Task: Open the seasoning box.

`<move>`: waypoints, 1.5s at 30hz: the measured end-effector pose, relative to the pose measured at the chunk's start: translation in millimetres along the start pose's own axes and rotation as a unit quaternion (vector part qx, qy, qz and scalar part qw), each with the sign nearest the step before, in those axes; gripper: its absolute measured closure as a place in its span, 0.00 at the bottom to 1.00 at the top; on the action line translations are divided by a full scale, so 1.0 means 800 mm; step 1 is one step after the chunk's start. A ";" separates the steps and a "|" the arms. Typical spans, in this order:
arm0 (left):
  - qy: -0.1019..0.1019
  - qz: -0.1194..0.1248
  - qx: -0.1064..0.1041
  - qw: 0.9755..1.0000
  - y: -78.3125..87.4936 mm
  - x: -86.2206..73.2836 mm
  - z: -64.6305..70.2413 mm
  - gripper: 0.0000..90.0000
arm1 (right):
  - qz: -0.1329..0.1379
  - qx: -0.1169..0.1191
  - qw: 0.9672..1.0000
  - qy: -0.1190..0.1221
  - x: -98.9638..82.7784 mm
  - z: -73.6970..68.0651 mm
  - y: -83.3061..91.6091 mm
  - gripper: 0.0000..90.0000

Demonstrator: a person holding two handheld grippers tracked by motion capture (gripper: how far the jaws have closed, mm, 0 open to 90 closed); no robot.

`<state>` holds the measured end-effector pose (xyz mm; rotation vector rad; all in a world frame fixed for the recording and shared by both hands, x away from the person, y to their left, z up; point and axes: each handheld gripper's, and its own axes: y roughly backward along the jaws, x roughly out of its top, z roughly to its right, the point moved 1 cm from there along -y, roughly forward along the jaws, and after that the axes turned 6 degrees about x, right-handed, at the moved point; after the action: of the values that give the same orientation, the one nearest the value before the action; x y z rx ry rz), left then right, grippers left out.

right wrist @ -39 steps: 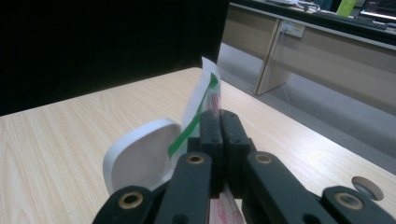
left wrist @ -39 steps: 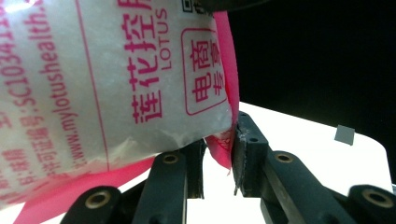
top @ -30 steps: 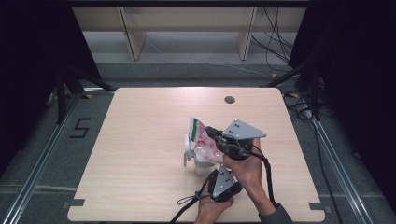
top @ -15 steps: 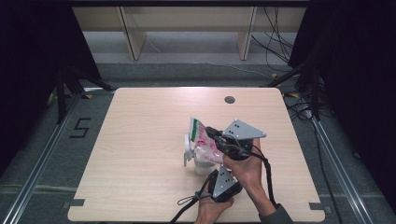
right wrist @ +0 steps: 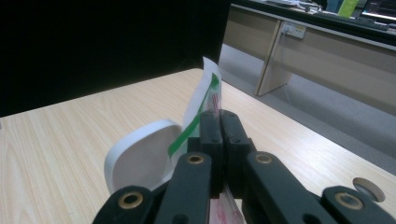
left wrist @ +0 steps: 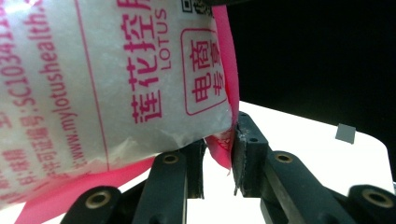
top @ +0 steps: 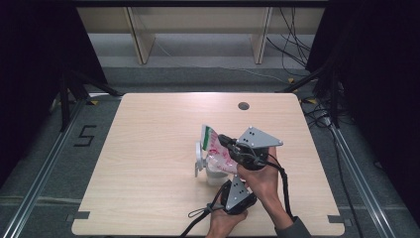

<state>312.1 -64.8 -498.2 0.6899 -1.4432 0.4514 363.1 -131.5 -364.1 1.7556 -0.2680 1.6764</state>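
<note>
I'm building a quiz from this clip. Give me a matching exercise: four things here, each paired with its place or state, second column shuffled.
Things:
1. bag
2. right gripper
3. white lid
4. round hole

Places or states:
A. in the tabletop near the far edge
B. flipped open, beside the bag
C. shut on the bag's upper edge
D. held off the table, printed pink and green

Pairs: 1-D, 2-C, 3-B, 4-A

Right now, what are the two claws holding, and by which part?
Both hold the clear plastic bag with pink print: the right claw pinches its upper edge, the left claw its pink bottom corner.
</note>
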 end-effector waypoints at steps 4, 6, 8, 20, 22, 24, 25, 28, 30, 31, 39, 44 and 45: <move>0.000 0.000 -0.003 1.000 -0.001 0.001 -0.001 0.84 | 0.002 -0.002 1.000 -0.001 0.000 0.001 -0.001 1.00; 0.001 0.000 0.000 1.000 0.000 0.000 0.000 0.84 | 0.002 0.000 1.000 -0.001 0.000 0.000 -0.001 1.00; 0.001 0.000 0.001 1.000 0.000 0.000 0.000 0.84 | 0.002 0.002 1.000 -0.001 0.000 0.000 -0.001 1.00; -0.001 0.001 0.002 1.000 0.000 0.002 0.000 0.84 | 0.003 -0.001 1.000 0.002 0.001 -0.001 0.000 1.00; -0.001 0.001 -0.001 1.000 -0.001 0.002 -0.001 0.84 | 0.004 -0.002 1.000 0.002 0.001 0.000 0.000 1.00; -0.001 0.001 -0.001 1.000 -0.001 0.003 -0.001 0.84 | 0.006 -0.002 1.000 0.003 0.001 0.001 0.000 1.00; -0.001 0.001 -0.001 1.000 -0.001 0.003 -0.001 0.84 | 0.010 0.001 1.000 -0.001 0.001 0.001 -0.001 1.00; 0.000 0.001 0.001 1.000 -0.001 0.003 -0.001 0.84 | 0.005 -0.003 1.000 -0.009 0.001 0.000 -0.001 1.00; -0.001 0.003 0.002 1.000 0.000 0.004 -0.002 0.84 | 0.008 -0.002 1.000 -0.004 0.002 0.000 -0.001 1.00; 0.000 0.004 0.004 1.000 0.000 0.004 -0.002 0.84 | 0.007 -0.001 1.000 0.006 0.004 0.000 -0.001 1.00; 0.001 0.002 0.004 1.000 -0.001 0.001 -0.002 0.84 | 0.005 -0.008 1.000 0.008 0.001 0.003 -0.004 1.00; 0.002 0.003 0.003 1.000 -0.001 0.000 -0.002 0.84 | 0.002 -0.007 1.000 0.012 0.001 0.001 -0.006 1.00; 0.002 0.003 0.002 1.000 -0.001 0.001 -0.003 0.84 | 0.002 -0.007 1.000 0.012 0.001 0.001 -0.006 1.00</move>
<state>314.4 -64.2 -497.9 0.6870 -1.4417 0.4599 366.6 -128.5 -364.9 1.7244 -0.2709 1.6938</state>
